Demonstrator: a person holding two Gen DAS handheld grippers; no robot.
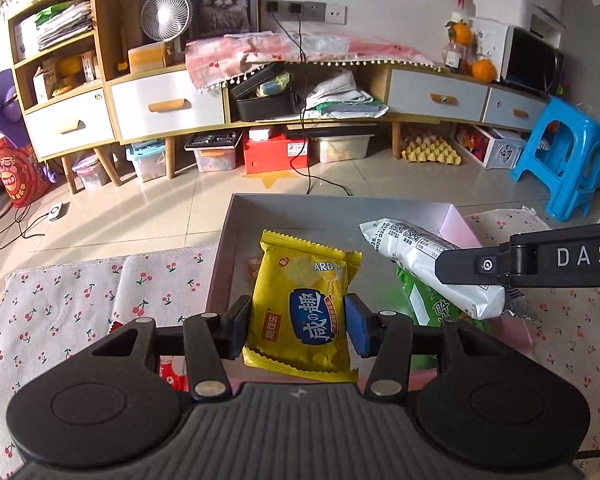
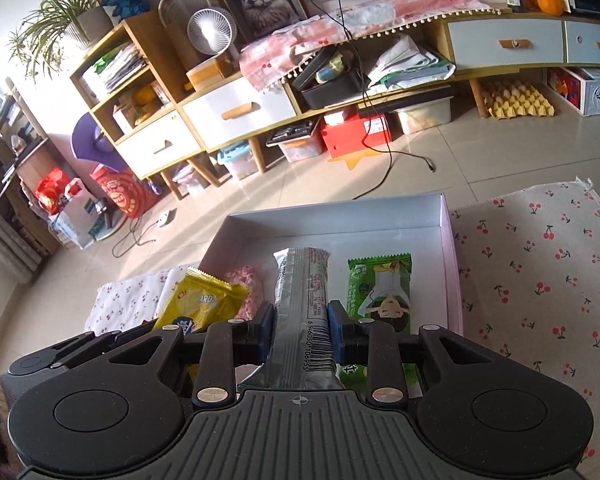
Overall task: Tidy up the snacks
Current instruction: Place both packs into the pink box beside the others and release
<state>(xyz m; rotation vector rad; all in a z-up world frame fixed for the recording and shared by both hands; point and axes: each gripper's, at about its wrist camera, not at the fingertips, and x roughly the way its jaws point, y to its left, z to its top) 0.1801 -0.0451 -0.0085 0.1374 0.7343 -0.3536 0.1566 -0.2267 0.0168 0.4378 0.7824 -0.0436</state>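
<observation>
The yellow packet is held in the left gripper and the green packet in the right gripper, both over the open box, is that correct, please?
Not quite: the right gripper holds the silver packet, as the right wrist view shows. The green packet lies in the box. The left gripper does hold the yellow packet.

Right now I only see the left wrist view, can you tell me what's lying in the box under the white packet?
Observer: A green packet lies flat on the box floor, just right of the white packet held in the right gripper.
Operator: Is anything else in there?
Observer: Yes, a pink speckled snack lies left of the white packet, near the yellow packet.
Operator: Is the far end of the box free?
Observer: Yes, the floor along the far wall is bare.
</observation>
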